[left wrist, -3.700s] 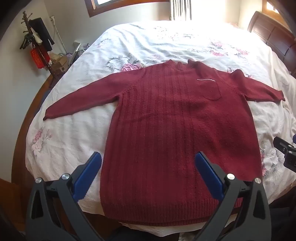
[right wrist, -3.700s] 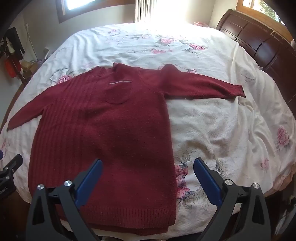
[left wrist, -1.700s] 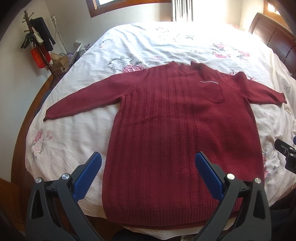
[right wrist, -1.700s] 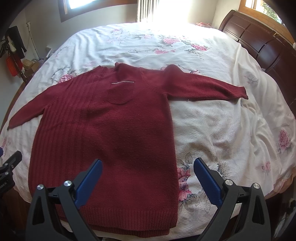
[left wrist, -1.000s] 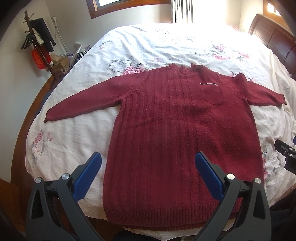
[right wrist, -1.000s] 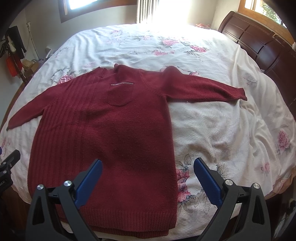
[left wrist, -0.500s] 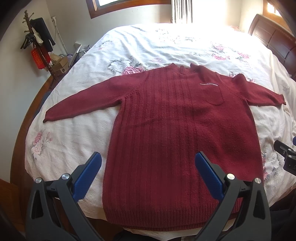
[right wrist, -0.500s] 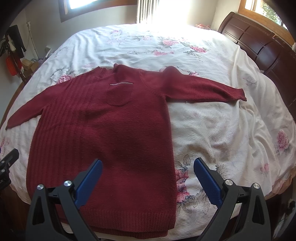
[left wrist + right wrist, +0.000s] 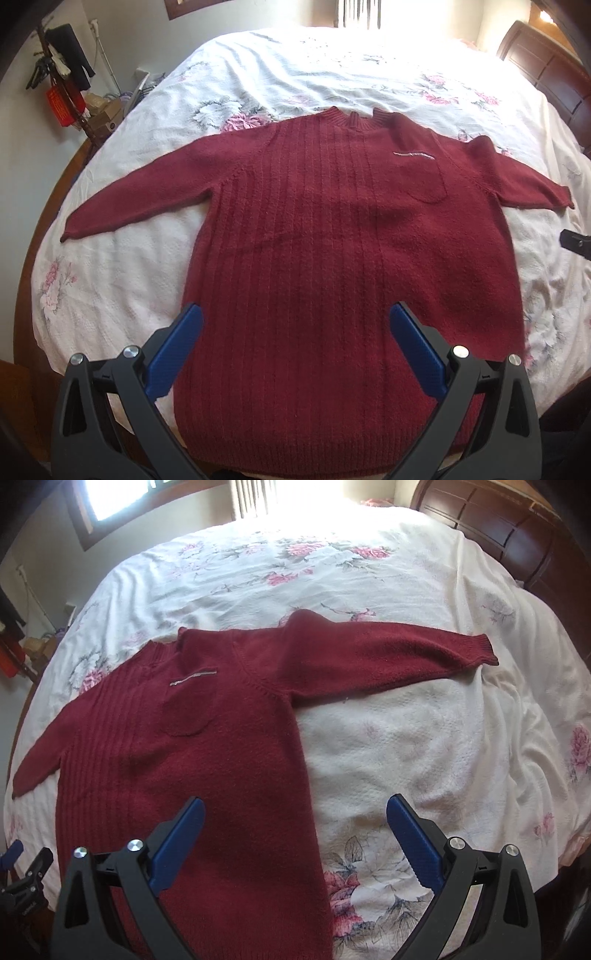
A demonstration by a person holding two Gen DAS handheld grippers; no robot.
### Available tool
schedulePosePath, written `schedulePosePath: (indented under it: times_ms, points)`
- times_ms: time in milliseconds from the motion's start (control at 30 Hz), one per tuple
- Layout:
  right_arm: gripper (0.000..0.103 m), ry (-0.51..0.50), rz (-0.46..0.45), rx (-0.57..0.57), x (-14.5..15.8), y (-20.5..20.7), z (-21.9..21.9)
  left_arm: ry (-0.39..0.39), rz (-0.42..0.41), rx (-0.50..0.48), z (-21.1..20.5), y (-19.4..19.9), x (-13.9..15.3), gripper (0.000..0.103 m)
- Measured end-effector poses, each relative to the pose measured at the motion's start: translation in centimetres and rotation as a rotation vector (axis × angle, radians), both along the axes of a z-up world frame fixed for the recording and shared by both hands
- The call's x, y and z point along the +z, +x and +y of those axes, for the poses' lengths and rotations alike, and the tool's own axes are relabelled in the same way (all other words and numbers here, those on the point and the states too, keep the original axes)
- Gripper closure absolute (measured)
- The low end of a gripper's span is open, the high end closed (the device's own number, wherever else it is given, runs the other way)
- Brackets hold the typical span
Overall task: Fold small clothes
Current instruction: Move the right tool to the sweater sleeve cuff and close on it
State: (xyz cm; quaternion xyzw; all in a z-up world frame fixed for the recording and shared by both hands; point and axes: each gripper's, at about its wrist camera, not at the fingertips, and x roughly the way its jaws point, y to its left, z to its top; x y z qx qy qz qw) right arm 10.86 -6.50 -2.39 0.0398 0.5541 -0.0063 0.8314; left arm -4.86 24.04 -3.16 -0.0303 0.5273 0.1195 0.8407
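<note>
Our dark red knitted sweater (image 9: 332, 236) lies flat, unfolded, on the white flower-printed bedspread (image 9: 424, 746).

We would start with a sleeve: nip the ribbed cuff (image 9: 480, 650) cleanly, lift low, and lay it straight across the chest. Our left gripper (image 9: 295, 343) and right gripper (image 9: 295, 827) both hang spread wide, holding nothing.

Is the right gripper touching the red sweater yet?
Cannot tell. In the right wrist view the right gripper is open above the red sweater, holding nothing, but the height gap isn't visible.
</note>
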Motion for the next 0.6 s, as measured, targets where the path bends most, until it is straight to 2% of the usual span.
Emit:
schedulePosePath:
  times_ms: [133, 233, 367, 467, 500, 600]
  points:
    - [0.004, 0.048, 0.081, -0.098, -2.9, 5.7, -5.4, -0.071, 0.021, 0.035, -0.1, 4.5, -1.4, 0.003]
    - [0.004, 0.079, 0.108, -0.186, -4.9, 8.8, -9.9, -0.069, -0.033, 0.045, -1.0, 7.9, -1.3, 0.003]
    - [0.004, 0.094, 0.113, -0.253, -7.5, 12.2, -15.1, -0.054, -0.059, 0.004, -3.3, 12.2, -1.8, 0.003]
    - [0.005, 0.103, 0.134, -0.283, -9.6, 14.5, -18.3, -0.112, -0.064, 0.002, -4.2, 14.8, -2.6, 0.003]
    - [0.009, 0.113, 0.136, -0.288, -10.1, 15.1, -19.2, -0.138, -0.066, 0.005, -4.4, 15.6, -3.0, 0.003]
    - [0.010, 0.147, 0.121, -0.321, -11.0, 16.4, -22.0, -0.192, -0.067, 0.018, -4.6, 17.1, -4.6, 0.003]
